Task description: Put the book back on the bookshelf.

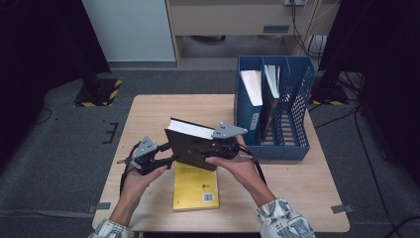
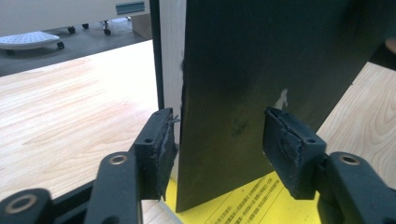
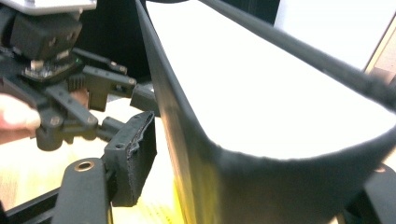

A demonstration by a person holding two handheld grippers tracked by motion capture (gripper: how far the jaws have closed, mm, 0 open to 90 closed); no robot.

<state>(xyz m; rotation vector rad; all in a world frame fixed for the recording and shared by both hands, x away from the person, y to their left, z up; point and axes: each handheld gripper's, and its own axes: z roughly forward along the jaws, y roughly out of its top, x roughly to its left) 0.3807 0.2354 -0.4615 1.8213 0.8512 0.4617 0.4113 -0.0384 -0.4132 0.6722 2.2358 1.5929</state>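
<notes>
Jaws of the left gripper (image 2: 219, 140) are standing spread on either side of the black book (image 2: 261, 70): in the left gripper view the left pad is sitting just beside the page edge, the right pad is hanging off the cover with a gap showing, so nothing is being pinched there. Jaws of the right gripper (image 1: 214, 148) are sitting around the same book's spine end; in the right gripper view one pad is standing apart from the cover and the other is hiding behind the book, so I cannot tell whether they are clamping.

Count: two grippers, two hands, two loose books, one file rack (image 1: 297, 148), one table (image 1: 148, 114).

Black book (image 1: 190, 144) is hanging tilted in the air over the near middle of the table, white page block facing far and up, left gripper (image 1: 148, 157) meeting its left corner, right gripper at its right side. Yellow book (image 1: 195, 187) is lying flat on the table directly below and nearer, barcode at its near right corner.

Blue file rack is standing at the far right of the table, three slots; two are holding upright items with white page edges showing, the rightmost slot's contents I cannot make out.
</notes>
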